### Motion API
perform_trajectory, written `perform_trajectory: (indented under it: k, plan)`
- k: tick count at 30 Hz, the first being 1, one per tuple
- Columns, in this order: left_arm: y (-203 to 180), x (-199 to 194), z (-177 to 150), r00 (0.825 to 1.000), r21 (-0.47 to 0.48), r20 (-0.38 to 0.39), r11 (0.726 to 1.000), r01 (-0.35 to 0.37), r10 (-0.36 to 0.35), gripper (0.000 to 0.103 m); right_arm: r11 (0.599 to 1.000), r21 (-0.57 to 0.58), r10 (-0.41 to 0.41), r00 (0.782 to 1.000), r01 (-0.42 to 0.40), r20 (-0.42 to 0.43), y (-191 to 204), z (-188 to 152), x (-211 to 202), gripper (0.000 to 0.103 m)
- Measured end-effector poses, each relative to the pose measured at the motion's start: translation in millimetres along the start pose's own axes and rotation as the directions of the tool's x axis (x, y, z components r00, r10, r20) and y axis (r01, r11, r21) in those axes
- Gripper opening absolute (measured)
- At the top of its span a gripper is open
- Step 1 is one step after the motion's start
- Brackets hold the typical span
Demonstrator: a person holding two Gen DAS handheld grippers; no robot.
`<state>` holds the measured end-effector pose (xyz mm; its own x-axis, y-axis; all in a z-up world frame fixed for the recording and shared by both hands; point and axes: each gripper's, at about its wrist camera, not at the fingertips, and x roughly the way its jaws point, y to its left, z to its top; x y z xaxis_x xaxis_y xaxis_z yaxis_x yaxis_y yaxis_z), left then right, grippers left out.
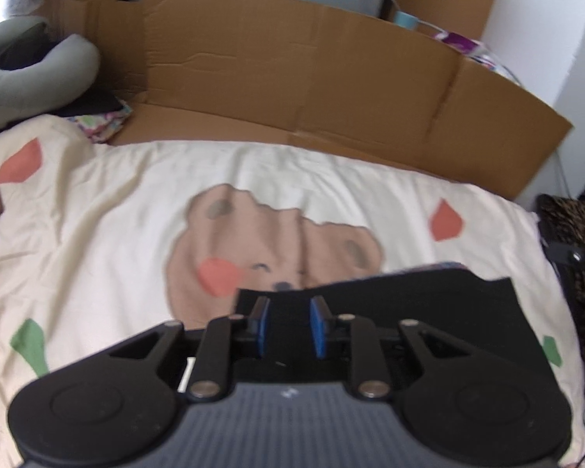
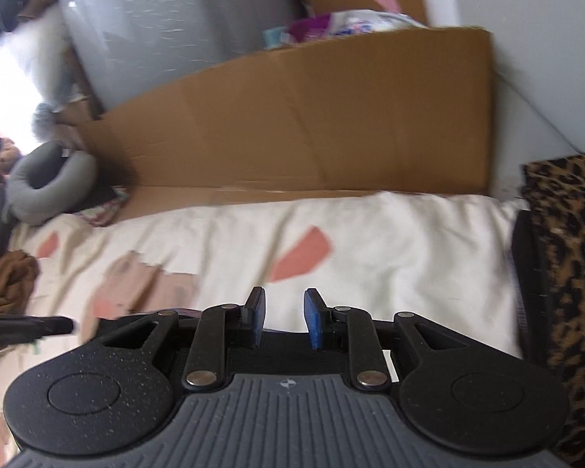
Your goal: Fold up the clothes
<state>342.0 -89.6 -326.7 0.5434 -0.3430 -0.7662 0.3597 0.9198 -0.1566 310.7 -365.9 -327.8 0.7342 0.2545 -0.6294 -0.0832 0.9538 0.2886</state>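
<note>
The flat black garment (image 1: 429,312), a dark cloth with a straight far edge and a squared corner at its right end, lies on the near part of the cream bedspread printed with a brown bear face and red and green shapes (image 1: 97,234), toward the bed's right-hand side, its long axis running across the bed from left to right. In the left wrist view the cloth sits directly under and just beyond the left gripper (image 1: 288,325), whose blue-padded jaws stand apart with only the garment's surface showing through the gap, nothing pinched. In the right wrist view the same black cloth shows only as a dark strip below the right gripper (image 2: 284,321), and its jaws are likewise spread and empty, the cream bedspread visible between the pads. Both grippers point downward and toward the far edge of the bed, where a long brown cardboard sheet (image 1: 292,78) stands. The garment therefore lies below and slightly ahead of both sets of jaws, each gripper over one end of its length. Judged from this, the next fold would need both jaws lowered onto an edge of the cloth. A leopard-print fabric (image 2: 565,273) lies beyond the bed's right edge, and a grey ring-shaped cushion (image 1: 31,74) rests at the far left corner.
</note>
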Motion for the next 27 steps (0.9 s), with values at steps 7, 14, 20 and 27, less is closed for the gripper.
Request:
perform_trajectory:
  k: [7,14,20,27]
  plan:
    - [-24,2,-10,0.998,0.017,-0.015,0.998,0.057,-0.056,0.023,0.991,-0.097,0.094,0.995,-0.097,-0.041,51,-16,11,0.028]
    - [-26,15,-14,0.995,-0.004,-0.017,0.995,0.097,-0.097,0.023,0.973,-0.196,0.109,0.991,-0.123,-0.083,79,-36,28,0.028]
    - [-30,27,-9,0.992,0.005,-0.009,0.992,0.125,-0.125,0.023,0.956,-0.273,0.080,0.992,-0.104,-0.096,96,-40,45,0.027]
    - [-38,47,-5,0.987,0.038,-0.028,0.987,0.156,-0.155,0.023,0.950,-0.299,0.049,0.986,-0.095,-0.159,93,-46,74,0.023]
